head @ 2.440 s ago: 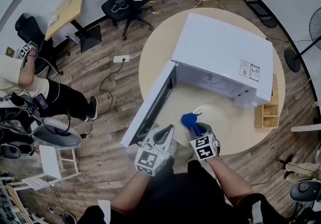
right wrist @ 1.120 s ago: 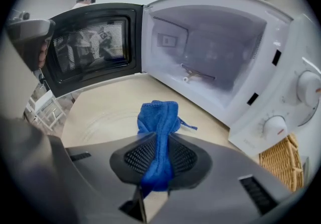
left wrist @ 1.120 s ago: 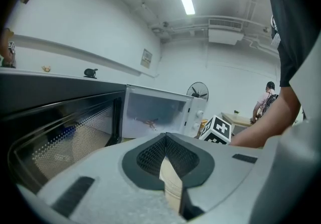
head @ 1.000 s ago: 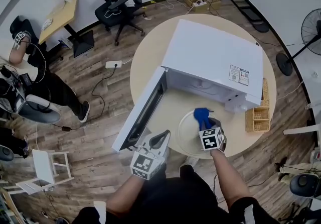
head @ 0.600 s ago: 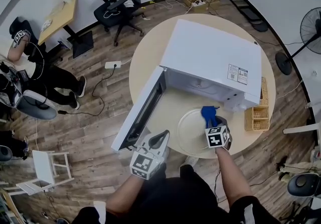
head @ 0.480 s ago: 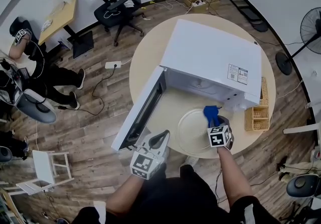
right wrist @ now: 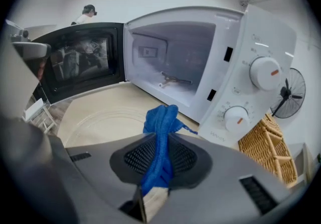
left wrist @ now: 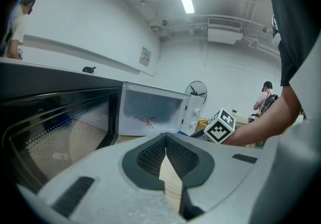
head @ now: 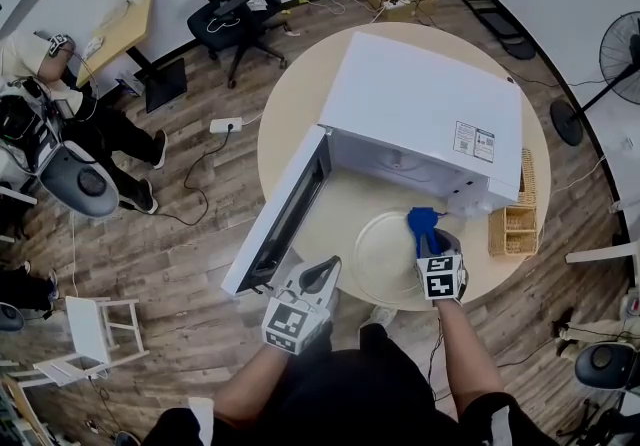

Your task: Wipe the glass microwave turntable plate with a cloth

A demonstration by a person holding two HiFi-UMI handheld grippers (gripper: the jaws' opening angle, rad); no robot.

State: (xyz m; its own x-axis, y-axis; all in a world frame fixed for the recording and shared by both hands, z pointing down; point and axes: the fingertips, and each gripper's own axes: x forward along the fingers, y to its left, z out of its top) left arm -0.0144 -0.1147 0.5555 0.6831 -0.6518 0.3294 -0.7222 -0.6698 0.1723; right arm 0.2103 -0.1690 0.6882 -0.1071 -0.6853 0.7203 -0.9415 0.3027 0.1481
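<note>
at the left, the left gripper (head: 324,268) hangs off the round table's (head: 300,104) front edge, just beside the outer corner of the open microwave door (head: 285,214); its own view shows the jaws pressed together with nothing between them, so it is idle; the microwave (head: 430,104) fills the middle and rear of the table, cavity empty; in front of that cavity, near the table's front edge, the glass turntable plate (head: 385,256) lies flat on the bare wood; at the plate's right rear rim the right gripper (head: 429,236) has its jaws clamped on a bunched fold of the blue cloth (head: 421,222), whose free end sticks out past the jaw tips toward the plate, close under the microwave's control panel; whether the cloth actually presses the glass cannot be told; a wicker basket (head: 507,231) stands at the table's right edge, just beside the gripper.

judgement: the plate is stiff, smooth and breakable, fairly heavy yet likely to slide or turn on the wood under a sideways wipe; the sensible hold is its raised rim on the left side, pinched or pressed down by the free left gripper; the cloth is soft and limp, so a deep pinch suits it.
</note>
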